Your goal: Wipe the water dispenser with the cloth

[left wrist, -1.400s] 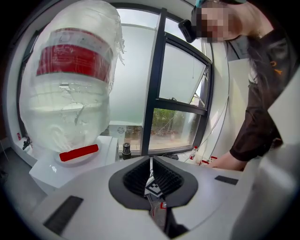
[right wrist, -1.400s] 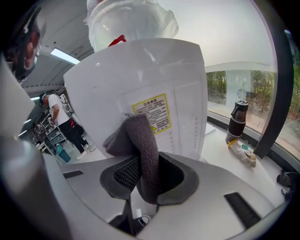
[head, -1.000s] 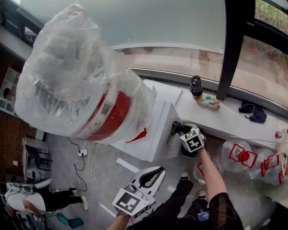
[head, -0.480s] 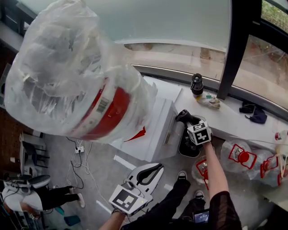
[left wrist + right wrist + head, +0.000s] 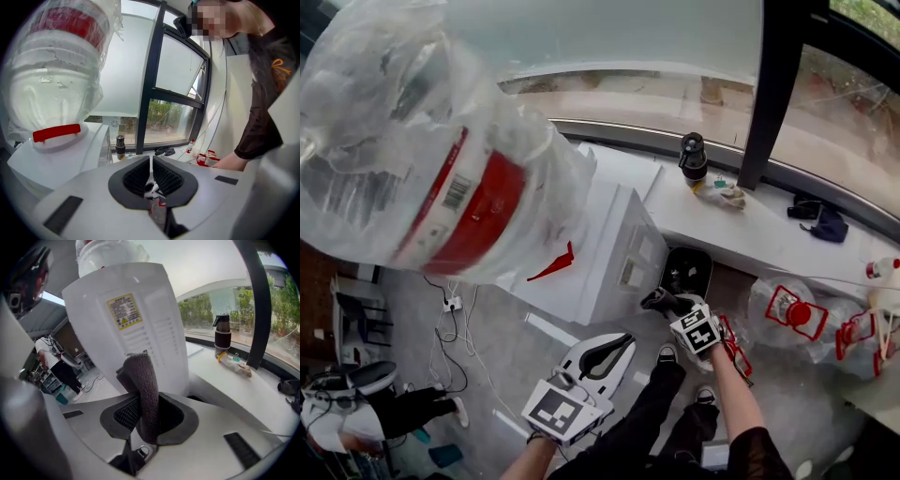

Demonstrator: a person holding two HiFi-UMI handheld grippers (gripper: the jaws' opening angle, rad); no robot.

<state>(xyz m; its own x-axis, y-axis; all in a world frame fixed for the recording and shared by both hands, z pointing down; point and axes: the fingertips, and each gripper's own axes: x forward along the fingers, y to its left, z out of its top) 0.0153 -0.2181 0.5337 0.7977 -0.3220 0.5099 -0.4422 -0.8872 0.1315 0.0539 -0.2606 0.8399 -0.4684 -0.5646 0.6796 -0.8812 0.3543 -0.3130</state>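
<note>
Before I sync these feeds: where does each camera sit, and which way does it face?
Head view: on the head, steeply down at the water dispenser; left gripper, right gripper, forearms, legs show.
Left gripper view: along its shut jaws toward the window; a sleeve at right.
Right gripper view: along jaws shut on the cloth, at the water dispenser's vented side.
Shared: the flask on the sill.
</note>
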